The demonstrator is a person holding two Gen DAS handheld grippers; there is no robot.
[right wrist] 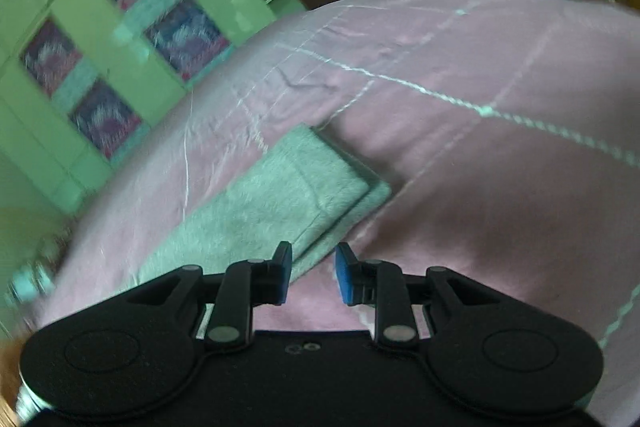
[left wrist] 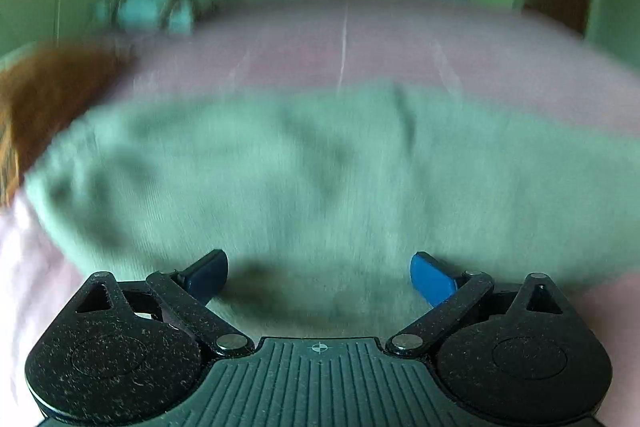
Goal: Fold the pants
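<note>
**A:** Pants [right wrist: 280, 195] in a pale green, fleecy cloth are seen lying flat on the pink bedsheet [right wrist: 480, 155], already laid in layers, just ahead of the right gripper [right wrist: 313, 274] and reaching away to its upper left. How is the cloth expected to handle?

**B:** It is judged soft, light and limp. A sag is to be expected wherever it is lifted, and the layers could slide apart. A hold is best taken at the stepped corner nearest the right gripper, with all layers pinched together.

**A:** And the grippers?

**B:** The right gripper's jaws are held narrowly apart, with nothing between them; only sheet and the pants' near edge are seen past the pads. The left gripper [left wrist: 319, 279] is spread wide and empty, low over the pants [left wrist: 320, 167], which fill the view ahead of it.

**A:** What else is around?

**B:** A brown cloth [left wrist: 48, 95] is made out far to the left gripper's left, though blurred. Green cabinet doors [right wrist: 112, 47] stand beyond the bed. Nothing is seen blocking either gripper.
</note>
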